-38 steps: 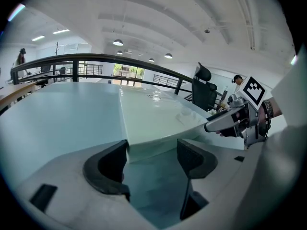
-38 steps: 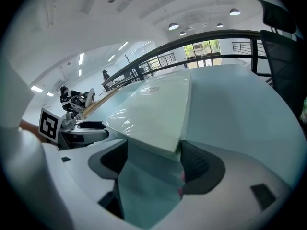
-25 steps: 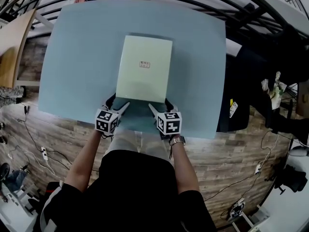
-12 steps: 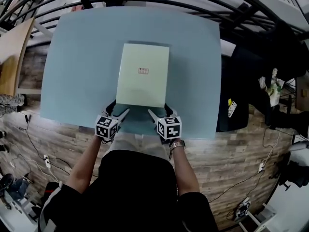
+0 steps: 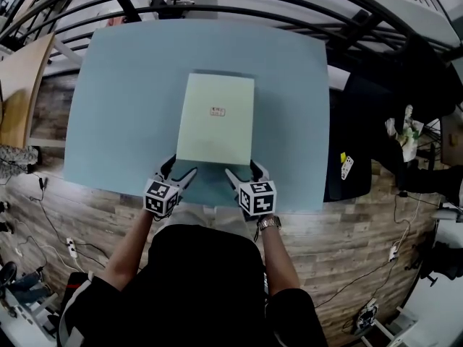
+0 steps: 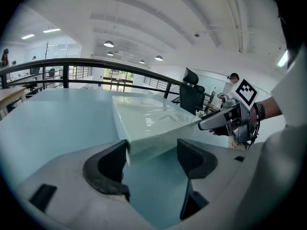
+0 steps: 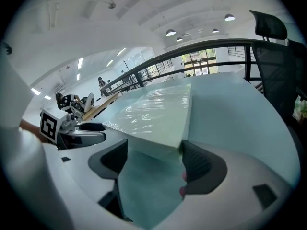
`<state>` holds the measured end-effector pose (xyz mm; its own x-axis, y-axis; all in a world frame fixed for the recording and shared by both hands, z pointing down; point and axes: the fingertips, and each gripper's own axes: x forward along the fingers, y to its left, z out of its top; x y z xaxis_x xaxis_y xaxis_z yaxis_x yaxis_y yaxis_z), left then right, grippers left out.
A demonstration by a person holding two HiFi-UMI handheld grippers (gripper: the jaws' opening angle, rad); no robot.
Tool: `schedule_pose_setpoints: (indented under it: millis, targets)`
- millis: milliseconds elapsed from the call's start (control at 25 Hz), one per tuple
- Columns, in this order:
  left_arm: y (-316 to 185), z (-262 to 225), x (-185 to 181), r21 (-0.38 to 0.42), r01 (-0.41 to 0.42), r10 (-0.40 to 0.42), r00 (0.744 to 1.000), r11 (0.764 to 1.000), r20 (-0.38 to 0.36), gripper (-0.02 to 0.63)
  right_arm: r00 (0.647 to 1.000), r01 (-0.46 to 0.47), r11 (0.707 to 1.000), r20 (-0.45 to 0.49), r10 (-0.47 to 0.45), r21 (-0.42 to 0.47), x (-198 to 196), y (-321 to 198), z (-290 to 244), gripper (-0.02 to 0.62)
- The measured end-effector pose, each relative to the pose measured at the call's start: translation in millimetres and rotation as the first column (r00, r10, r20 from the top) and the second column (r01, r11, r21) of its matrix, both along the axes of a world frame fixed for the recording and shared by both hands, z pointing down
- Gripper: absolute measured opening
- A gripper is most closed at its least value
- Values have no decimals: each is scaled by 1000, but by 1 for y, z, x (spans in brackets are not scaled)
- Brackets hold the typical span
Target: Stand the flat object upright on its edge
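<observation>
Two spread-jawed tools, L gripper [image 5: 179, 168] & R gripper [image 5: 242, 170], straddle flat box [image 5: 215, 119] at its near corners w/o pinching; lifted so, box could slip & slap flat.

Left gripper [image 5: 179, 169]: held low in front of the body, pointing forward and slightly inward; jaws spread apart.
Right gripper [image 5: 244, 170]: level with the left one, pointing forward and slightly inward; jaws spread apart.
Spacing: the two grippers sit side by side, near each other but not touching.
Marker cubes: one on each gripper, left [image 5: 160, 197] and right [image 5: 257, 197], tops facing up.
Forearms: both bare and stretched forward; the left [image 5: 130, 246] angles in from the side, the right [image 5: 279, 257] runs straighter.
Right wrist: wears a watch [image 5: 269, 223].
</observation>
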<state>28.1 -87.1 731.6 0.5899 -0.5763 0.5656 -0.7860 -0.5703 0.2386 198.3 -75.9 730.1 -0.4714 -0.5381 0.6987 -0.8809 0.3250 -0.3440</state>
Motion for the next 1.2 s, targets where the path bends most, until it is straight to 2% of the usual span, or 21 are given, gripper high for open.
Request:
schedule_pose_setpoints:
  millis: [840,1200]
  targets:
    - [-18,-69,1,128,-17,20,999,992,-28,330,1000,-25,988,19,22,151,1,-15,-70,336]
    - [-25,-89,1,159,-13,19,999,987,-38,328,999,-33,980,21,29,195,2,-24,-92,336]
